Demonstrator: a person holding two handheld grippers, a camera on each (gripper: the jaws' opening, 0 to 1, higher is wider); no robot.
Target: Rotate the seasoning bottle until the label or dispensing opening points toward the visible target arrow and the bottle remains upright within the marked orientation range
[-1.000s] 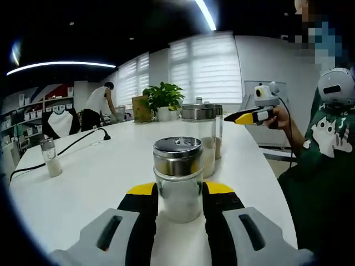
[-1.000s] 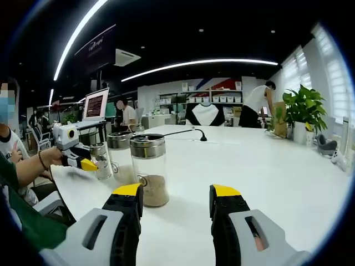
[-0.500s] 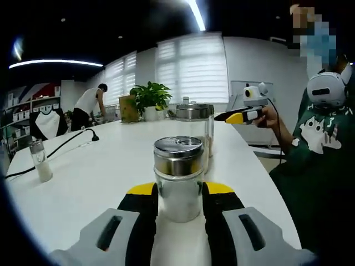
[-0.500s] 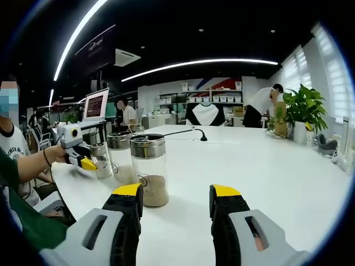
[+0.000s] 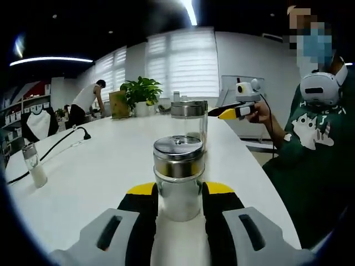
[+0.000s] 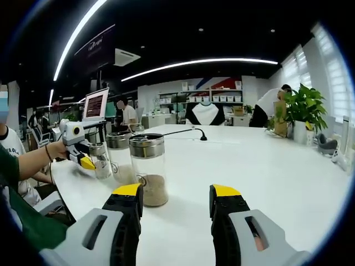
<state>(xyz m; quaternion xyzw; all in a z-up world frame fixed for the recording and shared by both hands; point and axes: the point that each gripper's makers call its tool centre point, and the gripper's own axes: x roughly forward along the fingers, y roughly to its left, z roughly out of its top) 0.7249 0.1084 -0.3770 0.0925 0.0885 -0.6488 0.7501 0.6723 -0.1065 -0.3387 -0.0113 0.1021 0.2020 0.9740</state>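
Observation:
A small glass seasoning bottle (image 5: pixel 178 180) with a perforated steel lid stands upright on the white table (image 5: pixel 100 172). My left gripper (image 5: pixel 178 195) is shut on it, one yellow-tipped jaw pressed against each side. In the right gripper view the same bottle (image 6: pixel 101 161) sits at the far left with the left gripper (image 6: pixel 86 162) on it, held by a hand. My right gripper (image 6: pixel 176 198) is open over the table (image 6: pixel 266 166) with nothing between its jaws. A taller jar of brown seasoning (image 6: pixel 148 170) stands just ahead of its left jaw.
A second steel-lidded jar (image 6: pixel 118 157) stands between the brown-seasoning jar and the small bottle. The tall jar (image 5: pixel 188 123) rises behind the held bottle. Another small bottle (image 5: pixel 33 164) and a black cable (image 5: pixel 61 149) lie left. A person in green (image 5: pixel 310 149) sits at the table edge.
The left gripper view has swung, so the background slid left while the bottle stayed in the jaws. The right gripper has held still. A person at the back walked right.

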